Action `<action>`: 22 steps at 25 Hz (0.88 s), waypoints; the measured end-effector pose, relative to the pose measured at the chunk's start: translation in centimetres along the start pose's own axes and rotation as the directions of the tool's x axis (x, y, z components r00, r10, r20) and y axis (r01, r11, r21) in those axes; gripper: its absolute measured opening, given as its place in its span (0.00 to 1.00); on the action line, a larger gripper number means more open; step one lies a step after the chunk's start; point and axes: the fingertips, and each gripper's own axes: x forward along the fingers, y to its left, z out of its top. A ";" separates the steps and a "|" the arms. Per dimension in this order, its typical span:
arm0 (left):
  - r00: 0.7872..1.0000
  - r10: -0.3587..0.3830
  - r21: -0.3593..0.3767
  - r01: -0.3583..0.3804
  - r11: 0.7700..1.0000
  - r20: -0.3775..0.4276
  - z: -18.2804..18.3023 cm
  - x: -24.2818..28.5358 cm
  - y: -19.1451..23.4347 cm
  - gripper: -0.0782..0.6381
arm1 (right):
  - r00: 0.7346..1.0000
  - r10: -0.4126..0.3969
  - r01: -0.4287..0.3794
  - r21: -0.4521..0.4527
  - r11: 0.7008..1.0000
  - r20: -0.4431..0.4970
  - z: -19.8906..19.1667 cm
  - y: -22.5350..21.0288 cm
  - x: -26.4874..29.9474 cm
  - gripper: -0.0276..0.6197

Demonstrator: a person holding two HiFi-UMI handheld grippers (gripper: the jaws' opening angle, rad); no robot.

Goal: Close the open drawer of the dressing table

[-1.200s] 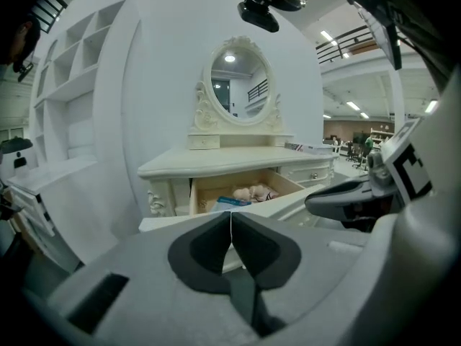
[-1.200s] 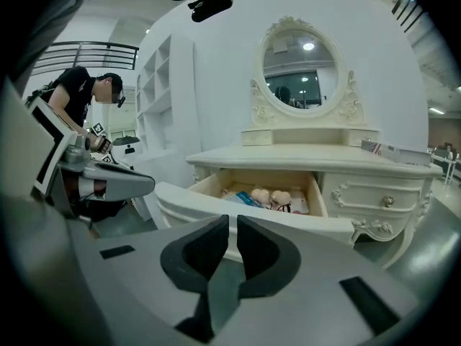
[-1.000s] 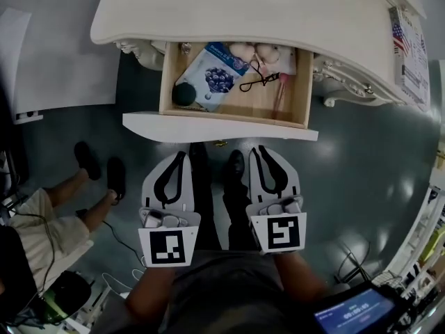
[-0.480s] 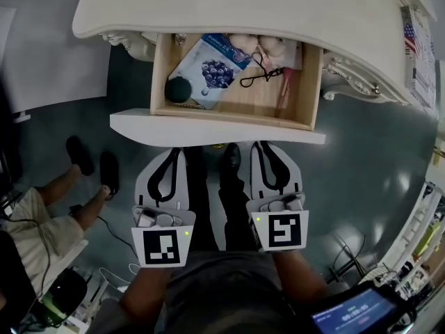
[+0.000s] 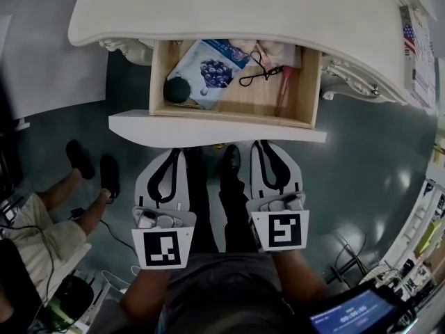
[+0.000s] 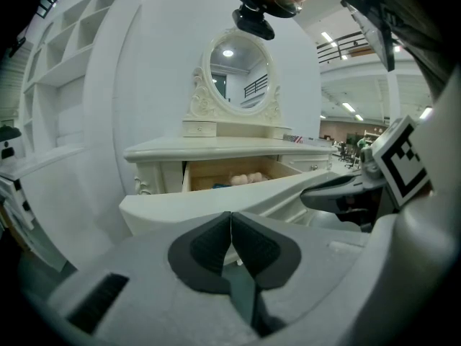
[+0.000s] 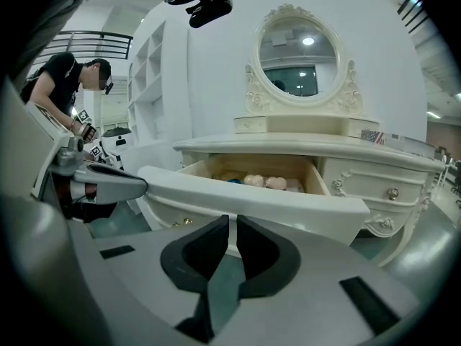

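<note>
Two-part lot, entered big to small: one cream dressing table (image 5: 229, 12) with oval mirror (image 6: 240, 71), and one drawer (image 5: 215, 128) pulled well out toward me, its white front panel lying just ahead of both gripper tips; I cannot tell whether they touch it. One left gripper (image 5: 179, 153), pads pressed flat together, nothing held. One right gripper (image 5: 262, 147), pads narrowed to a thin slit, likewise empty, level with its partner and facing the panel's right half. Drawer contents: one blueberry-print pouch (image 5: 207, 70) propped at the back left, one black eyelash curler (image 5: 259, 74) beside it, one pink stick (image 5: 281, 92) along the right wall, one dark round ball (image 5: 176, 90) front left, several pale puffs (image 7: 265, 182) at the rear. Hazards as I judge them: pushing harder with one gripper could skew the drawer and bind it; the tilted pouch could catch under the tabletop edge; narrow tips could slide off the panel; a hard shove would slam it and scatter the small items.
</note>
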 end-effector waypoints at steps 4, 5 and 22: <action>1.000 -0.003 0.006 0.003 1.000 -0.001 0.3 0.3 0.0 0.13 | 1.000 -0.005 0.005 0.005 1.000 -0.002 0.2 -0.3 0.3 0.07; 1.000 -0.004 0.007 0.004 1.000 -0.003 0.4 0.5 0.1 0.13 | 1.000 -0.003 0.003 0.004 1.000 0.000 0.3 -0.4 0.4 0.07; 0.999 -0.032 0.028 0.032 0.999 0.007 2.3 3.2 0.7 0.13 | 0.998 -0.054 0.055 0.031 0.998 -0.019 1.9 -2.2 2.6 0.07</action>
